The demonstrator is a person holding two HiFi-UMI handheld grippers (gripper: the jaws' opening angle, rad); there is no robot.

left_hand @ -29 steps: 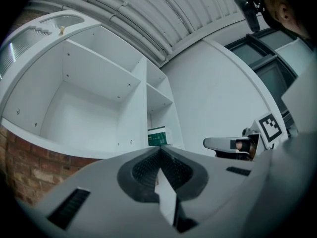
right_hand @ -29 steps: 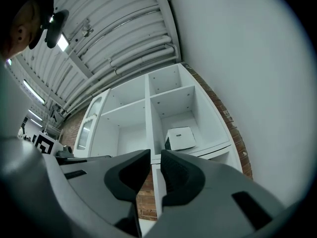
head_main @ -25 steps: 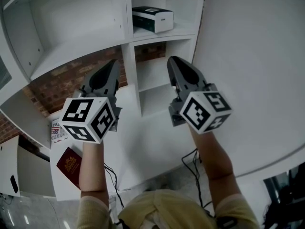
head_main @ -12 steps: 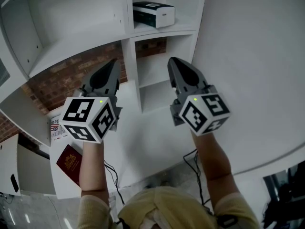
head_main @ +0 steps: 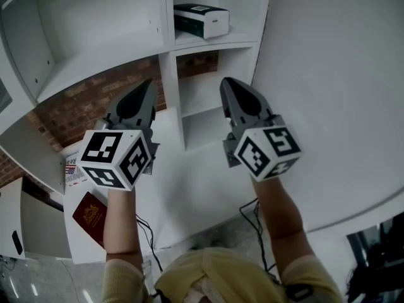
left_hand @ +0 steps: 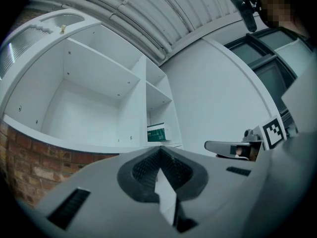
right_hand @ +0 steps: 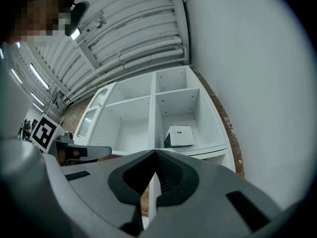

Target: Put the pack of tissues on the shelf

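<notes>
Your right tool (head_main: pixel 228 84) and left tool (head_main: pixel 148 84) are staying clenched, empty, barely shifting; the pack of tissues (head_main: pixel 201 19) is lying on the shelf (head_main: pixel 235 38), suggesting you are finishing.

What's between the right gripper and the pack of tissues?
Only the white shelf board that the pack of tissues rests on, then open air to the shut right gripper, seen in the head view.
</notes>
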